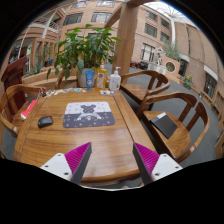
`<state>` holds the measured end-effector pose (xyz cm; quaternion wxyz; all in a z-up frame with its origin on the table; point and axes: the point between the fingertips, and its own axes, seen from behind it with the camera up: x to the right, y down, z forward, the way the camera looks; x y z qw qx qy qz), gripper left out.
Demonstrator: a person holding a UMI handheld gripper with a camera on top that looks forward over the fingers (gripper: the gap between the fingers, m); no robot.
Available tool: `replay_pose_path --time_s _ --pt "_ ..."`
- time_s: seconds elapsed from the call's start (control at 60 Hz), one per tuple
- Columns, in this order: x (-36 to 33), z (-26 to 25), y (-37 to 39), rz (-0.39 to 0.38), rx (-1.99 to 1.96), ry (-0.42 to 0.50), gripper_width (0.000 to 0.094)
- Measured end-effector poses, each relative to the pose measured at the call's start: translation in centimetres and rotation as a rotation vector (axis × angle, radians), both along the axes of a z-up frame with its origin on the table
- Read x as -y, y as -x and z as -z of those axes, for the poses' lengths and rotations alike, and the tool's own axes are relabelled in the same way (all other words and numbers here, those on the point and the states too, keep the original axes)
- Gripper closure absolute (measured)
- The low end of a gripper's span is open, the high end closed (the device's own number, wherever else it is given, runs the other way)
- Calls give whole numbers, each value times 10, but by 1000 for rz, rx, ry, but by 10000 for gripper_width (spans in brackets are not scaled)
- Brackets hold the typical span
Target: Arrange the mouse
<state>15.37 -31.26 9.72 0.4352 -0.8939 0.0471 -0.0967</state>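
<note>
A dark mouse lies on the wooden table, to the left of a dark mouse mat printed with a pale figure. My gripper hovers over the near edge of the table, well short of both. Its two fingers stand wide apart with the magenta pads facing inward. Only bare wood shows between them.
Bottles and a leafy potted plant stand at the table's far end. A red-and-white item lies at the left edge. Wooden chairs ring the table on the right and left. A brick building rises behind.
</note>
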Motion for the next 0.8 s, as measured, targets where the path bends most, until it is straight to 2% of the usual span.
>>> replay_pose_path --time_s 0.2,0.5,0.65,0.8 --pt "3 54 94 -135 -50 68 83" --pt "-55 80 266 -368 -186 22 80" --pt "-98 88 307 -408 -211 15 82" --pt "-133 102 320 -380 -249 34 84"
